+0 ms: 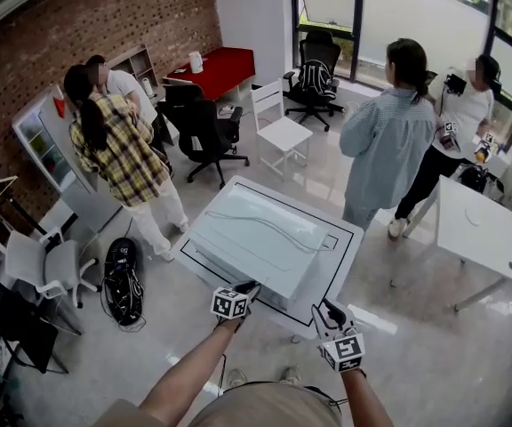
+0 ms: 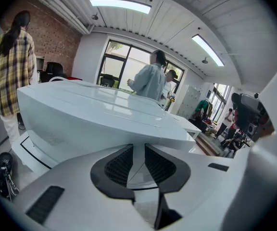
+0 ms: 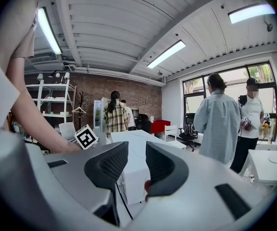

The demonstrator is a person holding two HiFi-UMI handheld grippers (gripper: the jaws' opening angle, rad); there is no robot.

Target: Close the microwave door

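Note:
A white microwave [image 1: 256,234] lies on a white table [image 1: 343,238] edged with a black line. From the head view its front faces me, and no open door shows. My left gripper [image 1: 249,288] is at the near front edge of the microwave [image 2: 95,114], which fills the left gripper view. Its jaws [image 2: 139,153] stand a narrow gap apart with nothing between them. My right gripper [image 1: 324,308] hovers off the table's near corner, to the right of the left one. It points [image 3: 136,153] at the microwave [image 3: 133,177], its jaws slightly apart and empty.
Two people stand at the left by a black office chair [image 1: 204,132]. Two more stand at the right beside a second white table [image 1: 476,229]. A black bag [image 1: 123,283] lies on the floor at the left, and a white chair [image 1: 278,127] stands behind the microwave table.

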